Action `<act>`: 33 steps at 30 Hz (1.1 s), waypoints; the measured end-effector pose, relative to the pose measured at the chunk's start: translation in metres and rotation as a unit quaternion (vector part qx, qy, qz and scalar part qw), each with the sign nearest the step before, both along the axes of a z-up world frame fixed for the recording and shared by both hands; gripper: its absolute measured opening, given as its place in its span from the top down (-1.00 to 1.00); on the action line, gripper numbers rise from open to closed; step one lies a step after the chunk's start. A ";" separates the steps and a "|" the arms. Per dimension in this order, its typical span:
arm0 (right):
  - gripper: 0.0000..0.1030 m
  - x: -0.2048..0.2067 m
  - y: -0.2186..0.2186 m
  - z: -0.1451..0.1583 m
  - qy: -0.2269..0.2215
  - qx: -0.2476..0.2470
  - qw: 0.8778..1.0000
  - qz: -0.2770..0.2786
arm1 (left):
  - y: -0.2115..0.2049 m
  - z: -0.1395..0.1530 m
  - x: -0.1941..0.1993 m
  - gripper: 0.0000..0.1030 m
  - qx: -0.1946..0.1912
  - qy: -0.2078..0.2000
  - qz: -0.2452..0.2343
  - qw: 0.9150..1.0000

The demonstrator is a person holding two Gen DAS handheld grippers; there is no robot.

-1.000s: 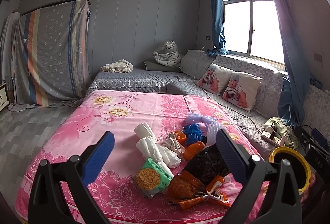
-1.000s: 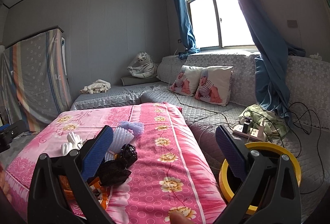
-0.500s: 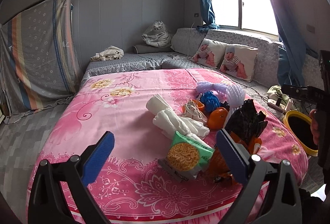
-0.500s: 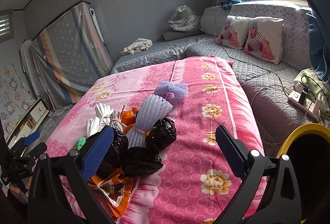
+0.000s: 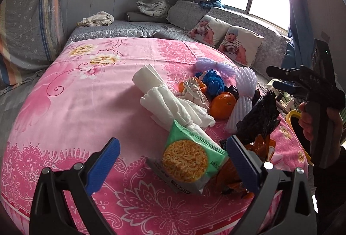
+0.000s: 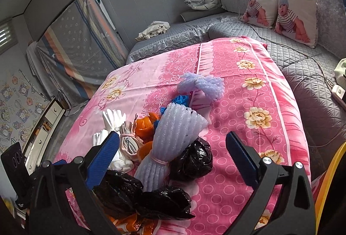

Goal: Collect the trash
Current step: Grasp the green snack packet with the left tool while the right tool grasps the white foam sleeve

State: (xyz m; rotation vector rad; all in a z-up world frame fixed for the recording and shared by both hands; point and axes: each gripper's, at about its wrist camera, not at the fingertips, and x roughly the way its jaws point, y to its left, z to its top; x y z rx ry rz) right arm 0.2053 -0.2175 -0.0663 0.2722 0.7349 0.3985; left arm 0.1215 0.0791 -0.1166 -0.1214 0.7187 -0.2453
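**Left wrist view: trash pile untouched as both grippers close in**

Left wrist camera shows the left gripper (image 5: 170, 162) spread wide and holding nothing, poised over the near edge of a pink floral bedspread (image 5: 64, 109). Between its fingers lies a green instant-noodle packet (image 5: 190, 159), with rolled white paper towels (image 5: 166, 103), an orange (image 5: 222, 105), a blue mesh ball (image 5: 213, 81) and a white foam fruit net (image 5: 243, 98) heaped just behind. Crumpled black plastic (image 5: 259, 120) rises beside an orange wrapper (image 5: 233, 174) near the bed's right edge.

From the right wrist camera, the right gripper (image 6: 172, 158) is likewise wide open and empty, hovering over a knotted black bag (image 6: 191, 161) that touches the foam net. A yellow-rimmed bin (image 5: 292, 116) waits off the right edge of the bed.

Every piece appears to remain on the bedspread; what the bin holds cannot be seen. Collection looks barely begun, with the whole heap left to move.
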 end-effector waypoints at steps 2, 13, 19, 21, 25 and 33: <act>-0.73 0.005 0.001 -0.002 0.001 -0.006 1.000 -0.002 | -0.002 -0.003 0.004 -0.85 -0.002 0.005 -0.003 1.000; -0.61 0.032 0.000 -0.022 0.039 -0.003 0.999 -0.007 | -0.002 -0.017 0.018 -0.62 -0.012 0.037 -0.004 0.999; -0.51 0.043 0.005 -0.031 0.057 -0.017 0.998 -0.012 | -0.003 -0.023 0.024 -0.34 -0.016 0.048 -0.008 0.999; -0.50 0.047 0.004 -0.034 0.066 -0.012 0.998 -0.009 | -0.002 -0.023 0.025 -0.23 -0.021 0.052 -0.009 0.998; -0.33 0.051 0.011 -0.036 0.077 -0.014 0.997 0.005 | 0.000 -0.024 0.026 0.11 -0.032 0.058 -0.008 0.998; 0.14 0.052 0.021 -0.035 0.081 -0.016 0.996 0.027 | 0.001 -0.023 0.015 0.69 -0.008 0.053 0.000 0.999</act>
